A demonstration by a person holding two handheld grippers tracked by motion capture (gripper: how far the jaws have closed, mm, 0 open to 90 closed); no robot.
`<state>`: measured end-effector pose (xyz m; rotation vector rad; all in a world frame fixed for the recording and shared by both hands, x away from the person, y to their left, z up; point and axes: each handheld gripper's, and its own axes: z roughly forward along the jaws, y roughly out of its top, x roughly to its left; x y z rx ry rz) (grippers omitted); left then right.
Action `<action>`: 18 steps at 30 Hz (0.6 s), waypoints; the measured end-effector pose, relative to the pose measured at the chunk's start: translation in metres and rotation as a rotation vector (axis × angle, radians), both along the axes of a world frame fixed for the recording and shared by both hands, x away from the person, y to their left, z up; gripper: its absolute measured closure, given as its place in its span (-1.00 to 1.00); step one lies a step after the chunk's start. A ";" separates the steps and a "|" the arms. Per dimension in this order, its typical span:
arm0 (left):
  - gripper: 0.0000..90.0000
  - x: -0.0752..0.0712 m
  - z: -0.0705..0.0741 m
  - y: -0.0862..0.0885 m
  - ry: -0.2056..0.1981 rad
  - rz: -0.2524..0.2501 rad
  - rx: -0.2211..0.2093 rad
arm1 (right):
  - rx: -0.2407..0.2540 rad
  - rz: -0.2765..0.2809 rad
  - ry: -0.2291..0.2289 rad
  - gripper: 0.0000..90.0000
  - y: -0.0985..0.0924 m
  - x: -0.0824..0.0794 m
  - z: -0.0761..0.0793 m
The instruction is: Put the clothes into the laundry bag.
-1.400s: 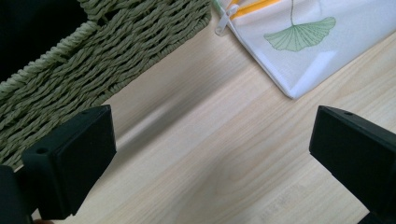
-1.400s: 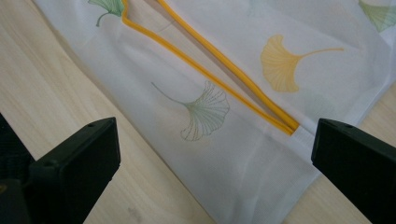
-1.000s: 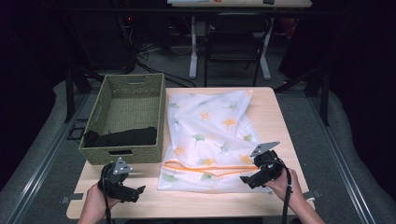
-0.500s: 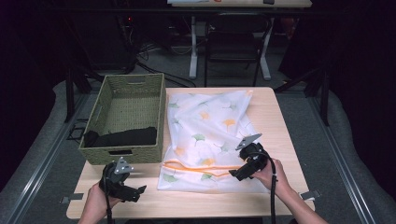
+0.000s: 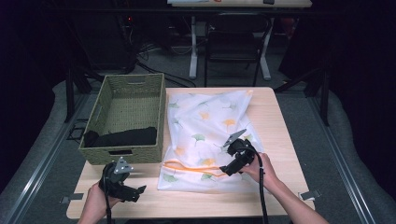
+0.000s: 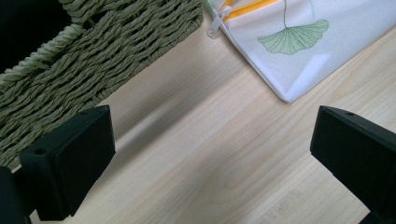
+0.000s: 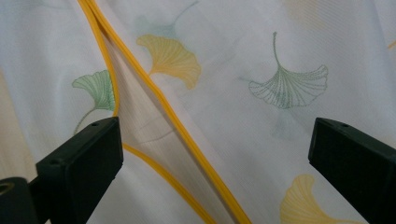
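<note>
Partly hidden: black cloth (image 5: 122, 137) in basket (image 5: 130, 84)

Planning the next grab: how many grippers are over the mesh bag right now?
1. The right gripper hangs open over the leaf-print mesh bag near its orange zipper; the left gripper sits over bare table.

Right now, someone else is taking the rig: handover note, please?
Left claw: open, over bare table beside the wicker basket, holding nothing.
Right claw: open, over the mesh laundry bag at its orange zipper, which is partly open.
Dark garment lies in the basket.
Done: nothing gripped.
Left, probably: grip the bag's opening, then deal with the garment.
</note>
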<state>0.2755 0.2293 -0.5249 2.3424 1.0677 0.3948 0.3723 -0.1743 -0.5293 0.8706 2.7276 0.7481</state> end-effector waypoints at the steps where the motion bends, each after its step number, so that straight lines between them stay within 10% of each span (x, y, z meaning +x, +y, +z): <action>1: -1.00 0.000 0.001 0.000 0.009 -0.006 0.001 | -0.003 -0.009 0.005 -0.93 0.002 0.001 -0.001; 18: -1.00 0.001 0.000 0.002 0.014 -0.005 -0.002 | -0.053 0.038 0.030 -0.82 0.024 0.018 -0.019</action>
